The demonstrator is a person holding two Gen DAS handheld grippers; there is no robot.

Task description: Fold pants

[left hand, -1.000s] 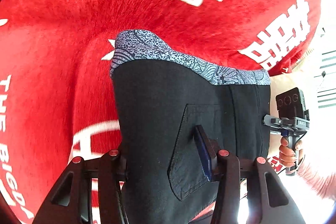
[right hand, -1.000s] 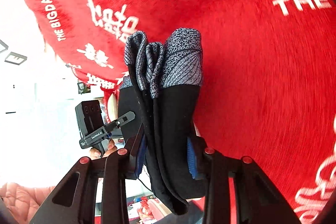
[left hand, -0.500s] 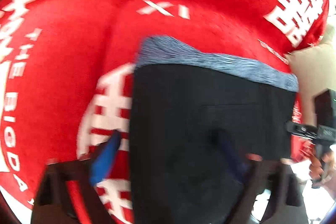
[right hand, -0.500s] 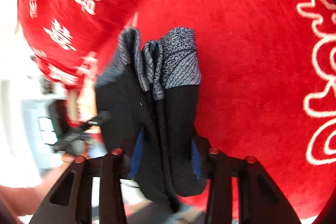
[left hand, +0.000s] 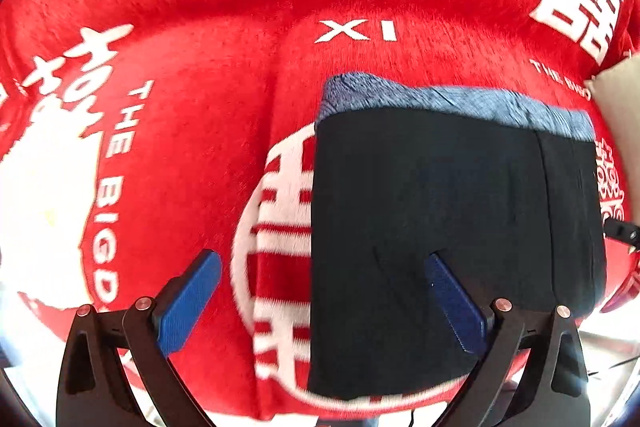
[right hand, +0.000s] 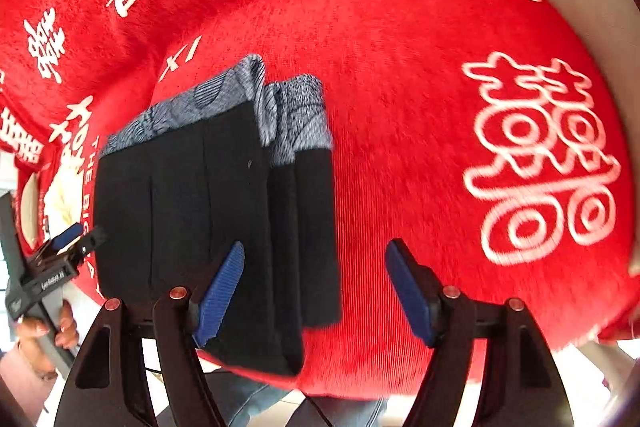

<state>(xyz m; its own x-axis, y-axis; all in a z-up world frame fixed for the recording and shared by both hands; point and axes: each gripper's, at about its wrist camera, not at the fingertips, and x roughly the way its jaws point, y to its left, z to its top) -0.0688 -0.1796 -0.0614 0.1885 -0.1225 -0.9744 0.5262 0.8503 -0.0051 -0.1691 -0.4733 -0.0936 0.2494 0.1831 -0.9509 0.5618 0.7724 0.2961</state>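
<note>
Folded pants set down on the red blanket, both claws spread and holding nothing.

The pants (left hand: 452, 227) lay as a compact black bundle, its grey patterned waistband (right hand: 296, 115) at 12 o'clock, resting flat on the blanket (left hand: 200, 75) so the fold would keep. The left claw (left hand: 320, 303) stood fully spread, one pad over the cloth and one over bare blanket. The right claw (right hand: 316, 291) had just been opening, its jaws straddling the bundle's 3 o'clock edge without pressing it, judged a release.

Pants (left hand: 440, 195): matt black woven cloth; waistband, grey patterned knit.
Cover (left hand: 208, 99): red plush cloth, short nap, printed white.
Pads (right hand: 220, 287): blue ribbed rubber-like.
</note>
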